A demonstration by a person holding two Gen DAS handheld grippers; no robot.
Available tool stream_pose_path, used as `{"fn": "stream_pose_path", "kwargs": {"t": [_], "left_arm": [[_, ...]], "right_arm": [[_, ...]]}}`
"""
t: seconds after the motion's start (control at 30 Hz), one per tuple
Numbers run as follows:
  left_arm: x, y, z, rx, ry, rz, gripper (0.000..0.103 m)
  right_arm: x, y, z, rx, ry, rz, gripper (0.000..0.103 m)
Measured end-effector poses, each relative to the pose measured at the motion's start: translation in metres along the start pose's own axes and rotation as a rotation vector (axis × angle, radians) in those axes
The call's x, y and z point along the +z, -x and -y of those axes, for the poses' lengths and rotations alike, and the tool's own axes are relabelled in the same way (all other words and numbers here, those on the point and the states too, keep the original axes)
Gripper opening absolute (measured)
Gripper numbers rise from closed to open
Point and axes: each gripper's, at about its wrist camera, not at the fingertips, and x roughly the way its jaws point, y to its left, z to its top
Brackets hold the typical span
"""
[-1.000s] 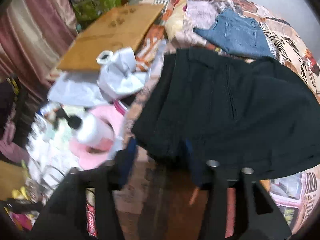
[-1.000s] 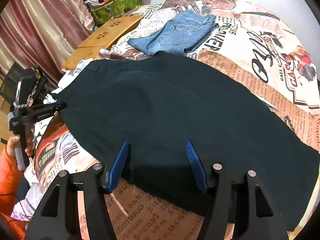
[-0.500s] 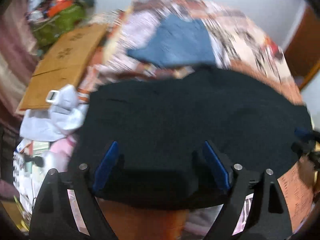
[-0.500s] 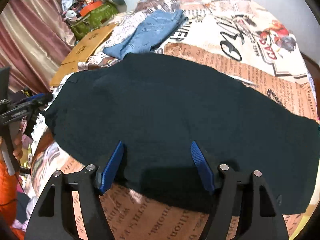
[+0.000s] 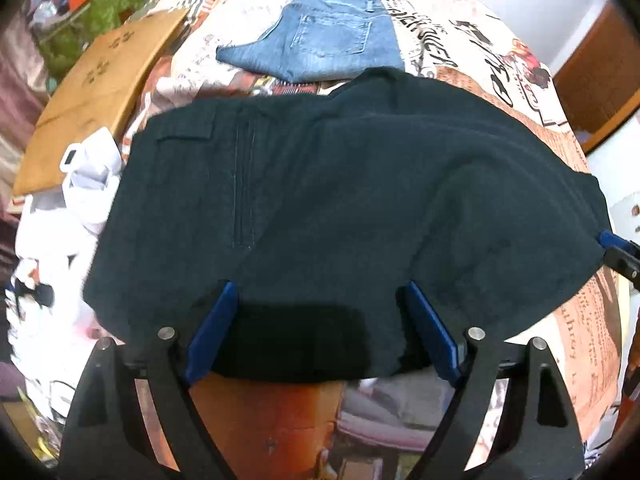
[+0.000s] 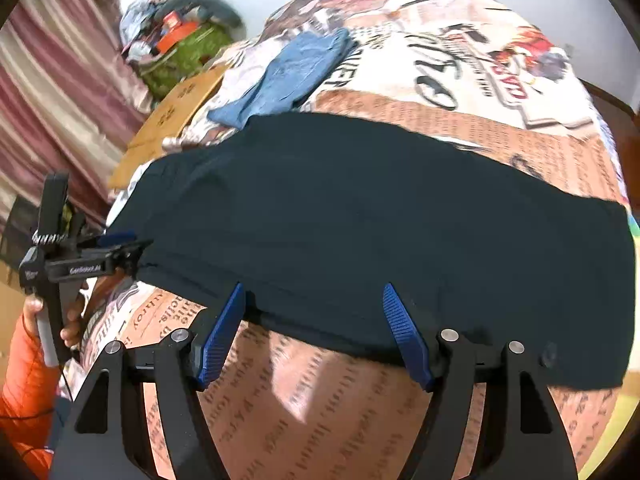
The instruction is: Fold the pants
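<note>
Dark pants (image 5: 340,184) lie spread flat across the printed bedsheet (image 5: 580,320), with a pocket flap and a stitched seam at their left end. My left gripper (image 5: 318,288) hovers open over their near edge; the pads do not press the cloth. My right gripper (image 6: 314,292) also stands open over the near hem of the pants (image 6: 380,216), nothing pinched. In the right wrist view the left gripper (image 6: 132,244) sits at the pants' left end, held by a hand. The right gripper (image 5: 612,244) shows at the pants' right corner in the left wrist view.
Folded blue jeans (image 5: 320,48) lie on the bed beyond the pants. A wooden board (image 5: 100,92), a white plastic bag (image 5: 88,176) and loose clutter sit left of the bed. A green bag (image 6: 180,52) and striped curtain (image 6: 60,80) stand behind. An orange sleeve (image 6: 28,380) is at lower left.
The left gripper's jaws spread wider and it swung from the cluttered bedside to over the pants. The right gripper's jaws widened a little and it shifted along the near hem while rolling.
</note>
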Motion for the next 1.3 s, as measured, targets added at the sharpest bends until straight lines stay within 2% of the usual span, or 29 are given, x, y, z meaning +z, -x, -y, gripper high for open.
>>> {"fn": "stream_pose_path", "kwargs": {"t": [0.1, 0.27, 0.37, 0.5, 0.6, 0.73, 0.93, 1.17, 1.3], "left_arm": [[0.009, 0.014, 0.005, -0.001, -0.012, 0.028, 0.086], [0.038, 0.024, 0.024, 0.055, -0.048, 0.087, 0.087], [0.054, 0.017, 0.035, 0.045, -0.055, 0.081, 0.089], [0.073, -0.01, 0.055, 0.021, -0.055, 0.031, 0.089], [0.082, -0.03, 0.074, 0.041, -0.089, 0.004, 0.089], [0.094, -0.043, 0.096, 0.082, -0.122, 0.01, 0.089], [0.116, -0.057, 0.13, 0.025, -0.18, -0.047, 0.089], [0.123, -0.069, 0.171, 0.052, -0.302, -0.041, 0.09], [0.125, -0.074, 0.174, 0.043, -0.297, -0.043, 0.092]], "right_arm": [[-0.007, 0.015, 0.014, -0.033, -0.046, 0.038, 0.068], [-0.025, 0.041, 0.049, -0.077, -0.156, 0.087, 0.068], [-0.039, 0.054, 0.068, -0.109, -0.217, 0.105, 0.068], [-0.057, 0.069, 0.092, -0.131, -0.309, 0.133, 0.068], [-0.069, 0.075, 0.112, -0.107, -0.394, 0.151, 0.068], [-0.085, 0.08, 0.138, -0.078, -0.512, 0.177, 0.068], [-0.102, 0.078, 0.166, -0.032, -0.653, 0.196, 0.068], [-0.11, 0.073, 0.179, -0.005, -0.702, 0.231, 0.068], [-0.104, 0.074, 0.185, -0.032, -0.704, 0.276, 0.062]]}}
